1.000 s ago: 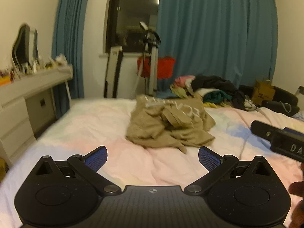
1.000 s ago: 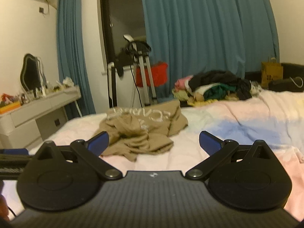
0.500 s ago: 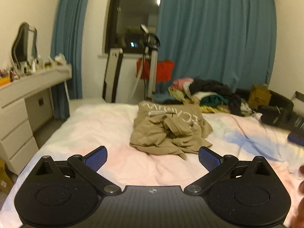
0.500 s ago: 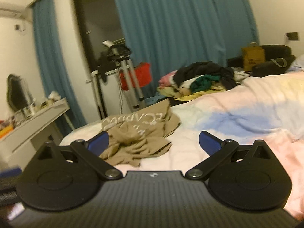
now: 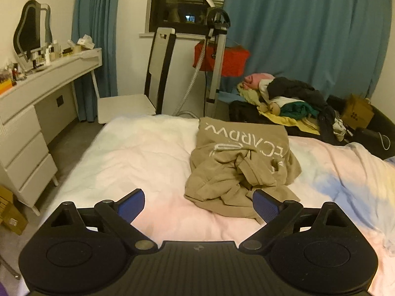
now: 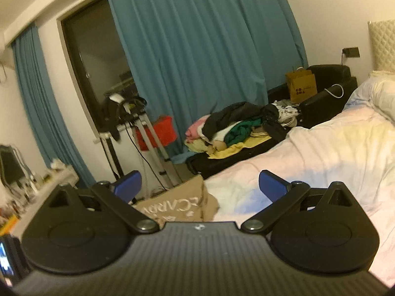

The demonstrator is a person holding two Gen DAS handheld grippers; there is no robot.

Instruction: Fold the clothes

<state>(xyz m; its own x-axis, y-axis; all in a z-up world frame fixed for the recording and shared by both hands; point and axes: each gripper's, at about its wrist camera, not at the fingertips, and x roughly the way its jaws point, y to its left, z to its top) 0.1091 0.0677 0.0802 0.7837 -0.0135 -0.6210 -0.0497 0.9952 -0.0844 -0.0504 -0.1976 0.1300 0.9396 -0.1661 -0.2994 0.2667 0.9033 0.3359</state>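
Shirt (image 6: 177, 206) half behind right tongs (image 6: 200, 185)

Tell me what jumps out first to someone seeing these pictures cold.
A crumpled tan shirt with white lettering lies unfolded in the middle of the bed, just past the open left claw. Behind it, a heap of mixed clothes is piled beyond the bed's far edge, in front of the blue curtain. The right claw is open too, holding nothing.
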